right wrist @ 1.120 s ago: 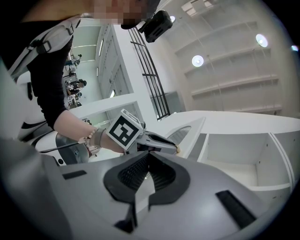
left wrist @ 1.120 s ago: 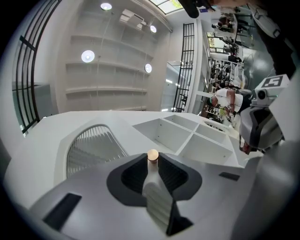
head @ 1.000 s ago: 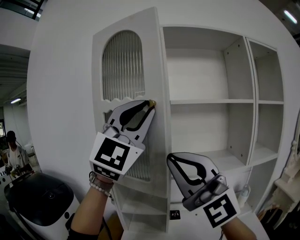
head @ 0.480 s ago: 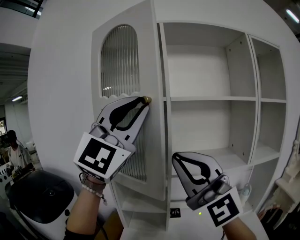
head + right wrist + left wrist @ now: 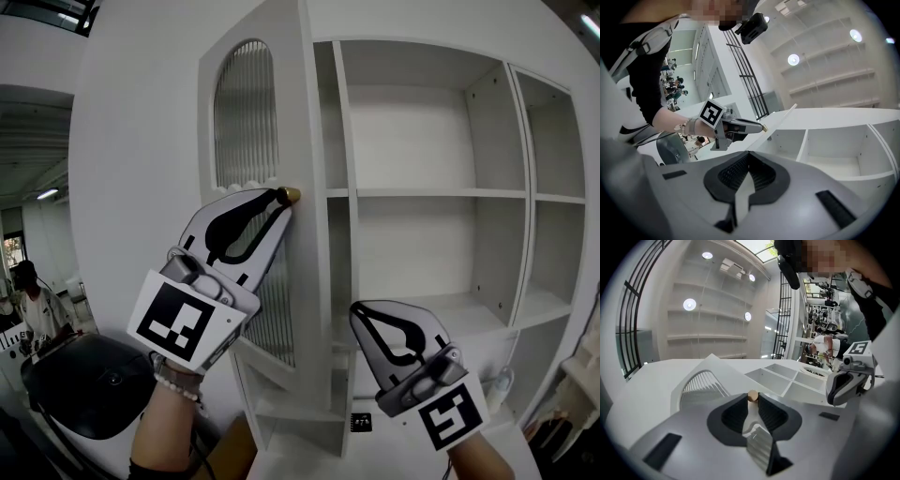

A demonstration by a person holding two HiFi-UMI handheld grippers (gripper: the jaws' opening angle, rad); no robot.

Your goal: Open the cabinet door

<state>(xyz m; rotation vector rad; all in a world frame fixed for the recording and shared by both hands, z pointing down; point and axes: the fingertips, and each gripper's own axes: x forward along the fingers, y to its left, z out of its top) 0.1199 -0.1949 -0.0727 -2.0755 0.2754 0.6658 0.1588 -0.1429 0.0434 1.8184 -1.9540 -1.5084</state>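
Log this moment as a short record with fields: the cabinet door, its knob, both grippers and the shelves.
cabinet door: white, arched ribbed pane, swung partly open
knob: small, brass-coloured, on the door's free edge
left gripper: jaws closed on the knob
right gripper: jaws together, nothing between them, held clear of the cabinet, lower than the left gripper
shelves: white compartments exposed beside the open door

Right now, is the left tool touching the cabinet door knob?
Touching. The left gripper view shows the left tool pinching the knob between its tips, no gap.
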